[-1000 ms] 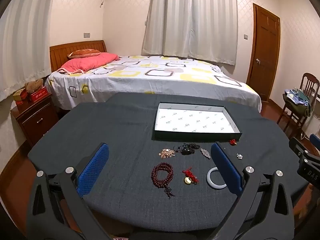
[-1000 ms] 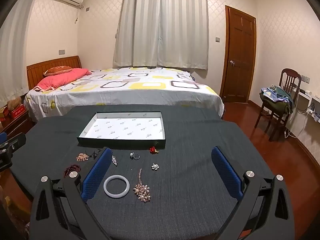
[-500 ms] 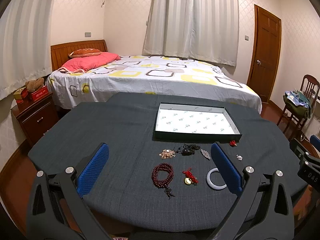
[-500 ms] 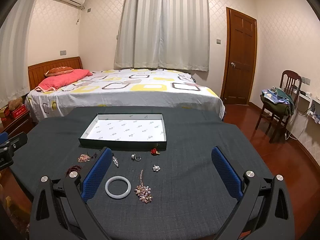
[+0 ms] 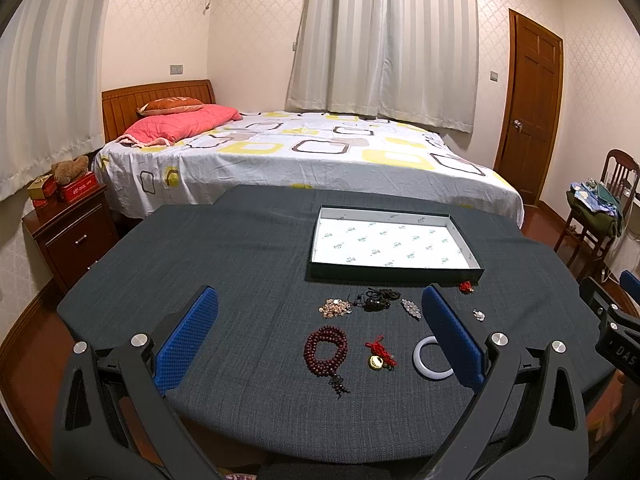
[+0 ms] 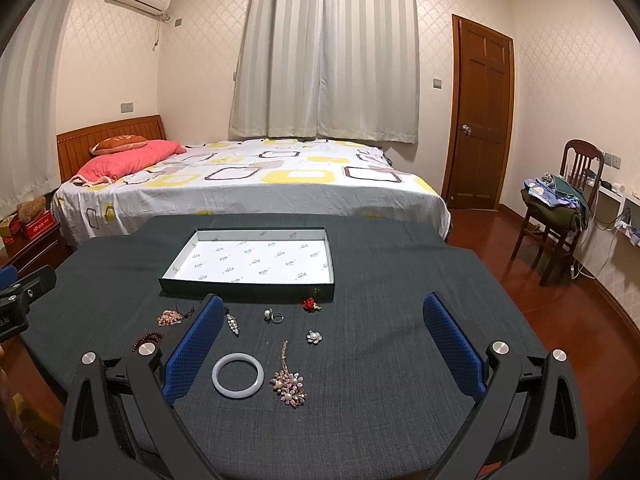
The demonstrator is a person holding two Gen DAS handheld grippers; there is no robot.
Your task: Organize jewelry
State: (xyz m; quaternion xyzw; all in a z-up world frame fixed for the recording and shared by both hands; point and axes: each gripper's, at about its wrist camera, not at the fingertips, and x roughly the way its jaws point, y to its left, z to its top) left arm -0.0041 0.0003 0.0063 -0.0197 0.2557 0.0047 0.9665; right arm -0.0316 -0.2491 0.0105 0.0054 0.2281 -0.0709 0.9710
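Left wrist view: nothing has moved since a second ago. Both the left hand-held gripper and right hand-held gripper hover wide open and empty; jewelry, including the white bangle, lies on the surface before the empty box, so sorting hasn't begun.

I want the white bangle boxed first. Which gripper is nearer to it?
Right, slightly. The white bangle lies just inside the right gripper's left finger; the left gripper has it by its right finger, partly hidden.
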